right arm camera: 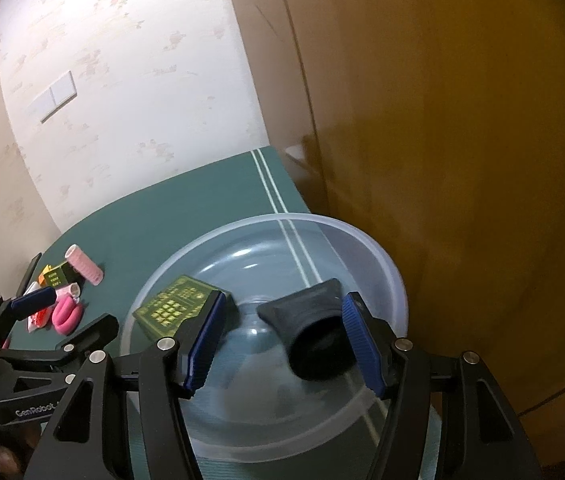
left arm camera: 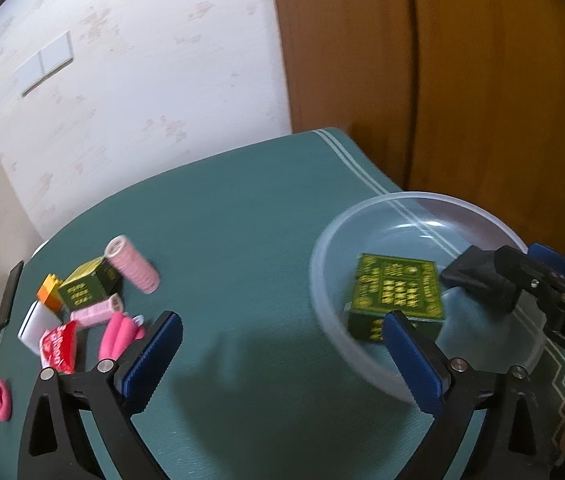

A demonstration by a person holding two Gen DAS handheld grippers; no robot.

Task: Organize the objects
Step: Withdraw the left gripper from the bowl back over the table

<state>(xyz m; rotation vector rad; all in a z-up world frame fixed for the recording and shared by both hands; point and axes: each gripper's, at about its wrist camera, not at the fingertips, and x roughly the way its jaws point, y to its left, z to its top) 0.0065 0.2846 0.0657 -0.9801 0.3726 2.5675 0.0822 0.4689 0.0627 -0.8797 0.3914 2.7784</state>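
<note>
- My left claw (left arm camera: 282,354) hangs over the green surface (left arm camera: 242,240) with its blue pads spread wide and nothing between them.
- My right claw (right arm camera: 284,338) sits above the clear plastic bowl (right arm camera: 386,264), also spread wide; a black rubbery object (right arm camera: 310,332) lies between the pads, close to the right one, but I cannot tell whether it touches either.
- A green patterned box (right arm camera: 172,306) lies flat inside the bowl, toward its left side.
- The rest lies in a cluster at the far left of the surface: a pink hair roller (left arm camera: 132,264), a smaller green box (left arm camera: 86,286), an orange block (left arm camera: 48,288), a second pale pink roller (left arm camera: 96,312), a red packet (left arm camera: 58,346) and a bright pink curved piece (left arm camera: 116,336).
- A separate pink piece (left arm camera: 0,398) rests alone near the surface's left edge.
</note>
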